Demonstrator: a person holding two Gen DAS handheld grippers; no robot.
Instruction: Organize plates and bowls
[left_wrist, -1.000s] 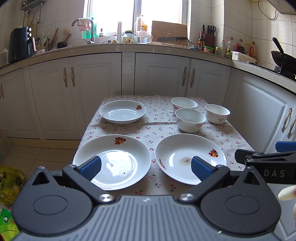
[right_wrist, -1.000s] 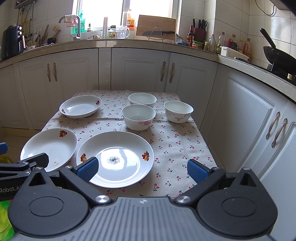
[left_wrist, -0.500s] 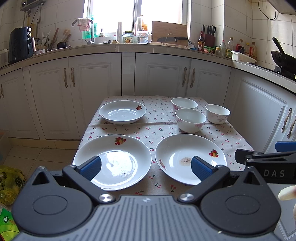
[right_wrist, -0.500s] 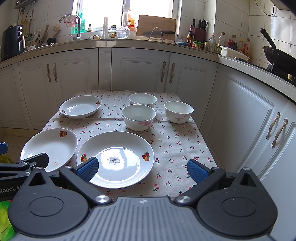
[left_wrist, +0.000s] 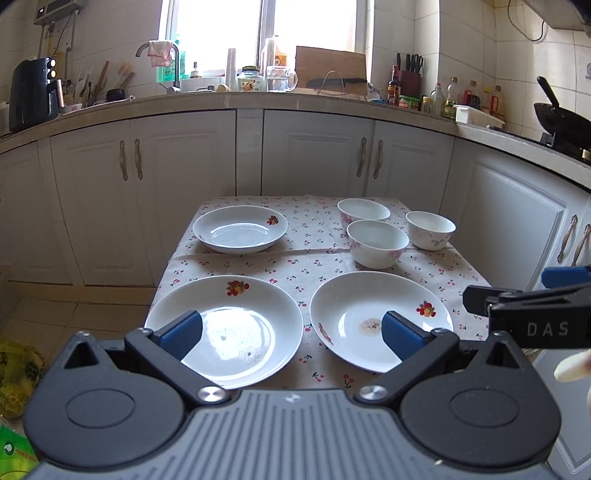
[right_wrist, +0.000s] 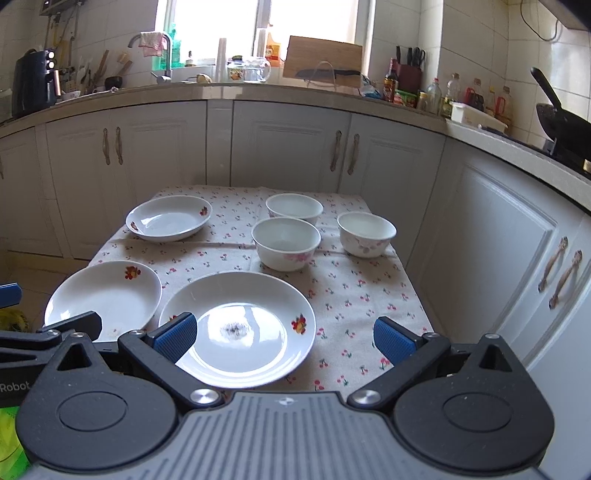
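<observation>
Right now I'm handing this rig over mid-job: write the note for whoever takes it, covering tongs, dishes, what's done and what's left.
Left tongs: open, empty, hanging at the table's near edge.
Right tongs: open, empty, beside them.
On the cherry-print tablecloth: two large white fruit-motif plates in front, one near-left, one near-right with a brown smear in its well; a smaller white deep plate far left; three white floral bowls far right, front, rear, rightmost.
Done: nothing stacked.
Left: stack plates together, nest bowls.
</observation>
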